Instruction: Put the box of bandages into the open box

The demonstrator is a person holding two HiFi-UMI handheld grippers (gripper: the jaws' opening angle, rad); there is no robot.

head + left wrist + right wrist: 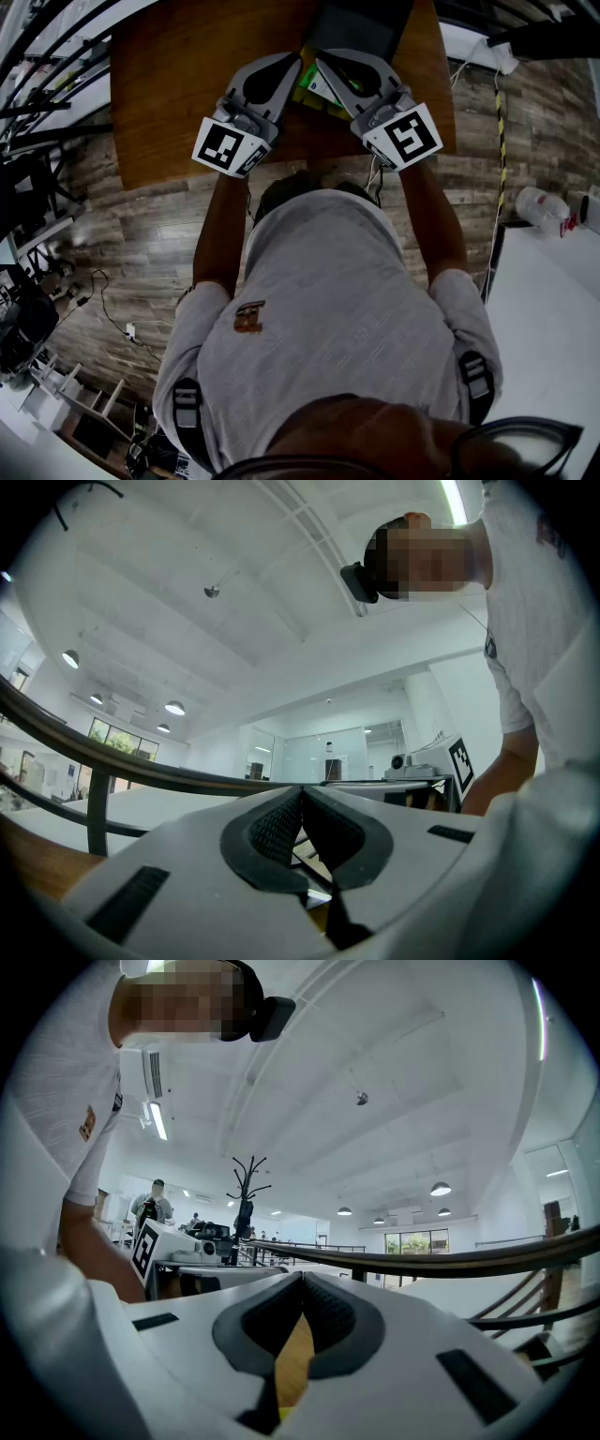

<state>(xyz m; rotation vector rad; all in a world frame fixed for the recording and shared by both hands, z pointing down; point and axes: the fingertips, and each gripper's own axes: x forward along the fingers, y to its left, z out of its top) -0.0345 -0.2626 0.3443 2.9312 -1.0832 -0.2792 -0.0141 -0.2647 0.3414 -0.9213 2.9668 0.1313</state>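
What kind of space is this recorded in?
Likely a large open-plan lab or office: a wooden table on a wood-plank floor, round ceiling lamps overhead, and a coat stand and equipment-laden desks in the background.

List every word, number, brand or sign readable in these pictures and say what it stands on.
Nothing here reads as text.
Orange logo on the shirt: too blurred to read.
Print on the green box on the table: too small.
Marker cubes, left and right: black-and-white patterns only, no letters.
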